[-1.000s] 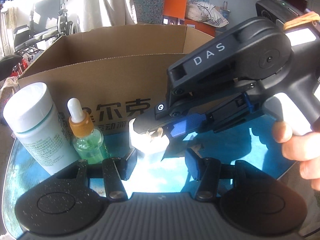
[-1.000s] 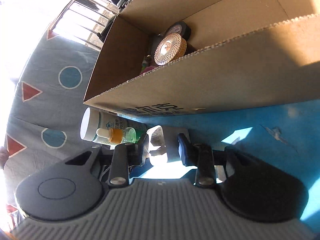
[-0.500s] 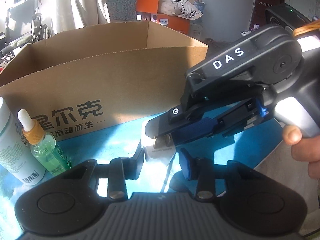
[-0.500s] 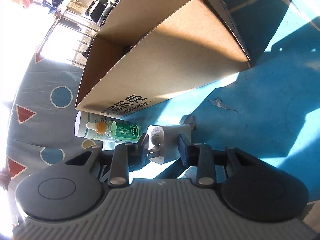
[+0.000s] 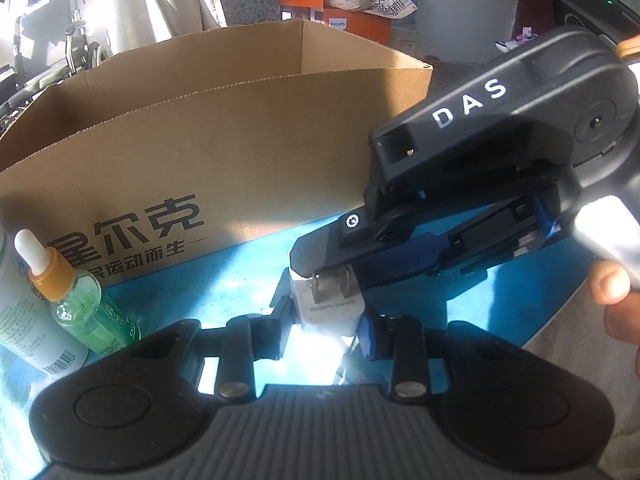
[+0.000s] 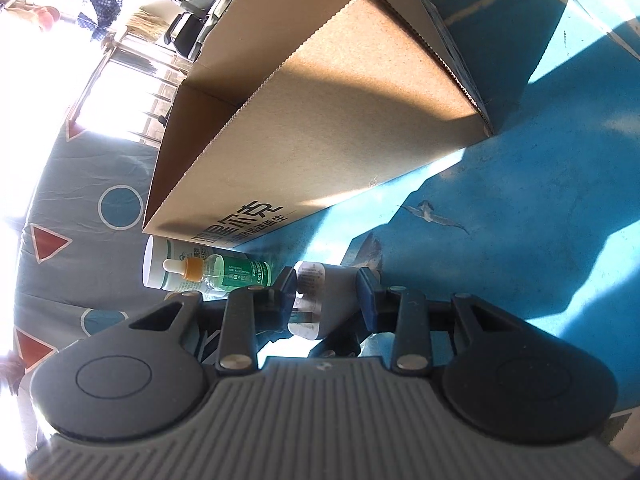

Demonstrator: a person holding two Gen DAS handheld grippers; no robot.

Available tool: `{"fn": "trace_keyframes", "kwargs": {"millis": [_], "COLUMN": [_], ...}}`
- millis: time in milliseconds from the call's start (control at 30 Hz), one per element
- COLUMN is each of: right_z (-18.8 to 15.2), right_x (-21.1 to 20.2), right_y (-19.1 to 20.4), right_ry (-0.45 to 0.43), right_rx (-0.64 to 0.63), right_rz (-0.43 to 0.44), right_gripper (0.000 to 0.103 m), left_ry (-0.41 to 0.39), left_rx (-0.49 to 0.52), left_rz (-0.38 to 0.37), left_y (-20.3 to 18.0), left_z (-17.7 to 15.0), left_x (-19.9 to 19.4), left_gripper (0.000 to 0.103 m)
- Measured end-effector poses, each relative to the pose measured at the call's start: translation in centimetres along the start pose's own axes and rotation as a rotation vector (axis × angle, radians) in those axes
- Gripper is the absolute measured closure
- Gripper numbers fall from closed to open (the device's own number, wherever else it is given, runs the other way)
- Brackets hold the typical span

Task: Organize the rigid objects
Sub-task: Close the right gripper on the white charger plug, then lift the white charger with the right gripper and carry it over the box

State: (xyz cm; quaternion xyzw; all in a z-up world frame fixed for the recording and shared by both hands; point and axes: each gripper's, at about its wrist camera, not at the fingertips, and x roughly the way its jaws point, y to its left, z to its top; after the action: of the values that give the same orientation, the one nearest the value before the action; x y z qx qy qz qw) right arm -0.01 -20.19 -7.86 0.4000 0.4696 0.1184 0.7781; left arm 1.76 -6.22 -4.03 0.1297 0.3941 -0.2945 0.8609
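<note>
Left hand-held gripper [image 5: 326,318]: low and level, its two fingers set apart on either side of a white block. Right hand-held gripper [image 6: 329,294]: reaching in from the right at a downward slant, fingers likewise bracketing that block; the person's fingers [image 5: 612,292] wrap its pale handle.

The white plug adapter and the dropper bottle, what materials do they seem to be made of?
Plug adapter: apparently matte white plastic, with shiny metal prongs. Dropper bottle: clear glass or plastic, see-through with green liquid; orange collar and white bulb look like plastic or rubber.
</note>
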Motion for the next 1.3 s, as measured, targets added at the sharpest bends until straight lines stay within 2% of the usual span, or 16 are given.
{"fn": "trace_keyframes", "kwargs": {"millis": [433,933,1133,1300], "right_z": [0.0,-0.2,-0.3,0.2], "right_x": [-0.1,-1.1,-2.5,-4.3], "right_y": [0.1,1.2,3.3,6.6], "right_ry": [0.007,-0.003,-0.021,-0.068], "right_rx": [-0.009,-0.038,-0.077,-0.164], "right_rz": [0.001,0.015,0.054,0.1], "right_gripper": [0.07,0.07,0.07,0.069], "left_ry": [0.003,-0.03,-0.083,-0.165], "left_rx": [-0.006,-0.011,-0.003,0.006], "left_rz": [0.025,0.045,0.087,0.141], "left_y": [-0.4,-0.8,-0.6,0.0], "left_z": [0.5,0.2,0.5,2.0], "left_x": [0.0,-1.6,-4.4,-7.5], "left_gripper": [0.074,0.075,0.075,0.075]}}
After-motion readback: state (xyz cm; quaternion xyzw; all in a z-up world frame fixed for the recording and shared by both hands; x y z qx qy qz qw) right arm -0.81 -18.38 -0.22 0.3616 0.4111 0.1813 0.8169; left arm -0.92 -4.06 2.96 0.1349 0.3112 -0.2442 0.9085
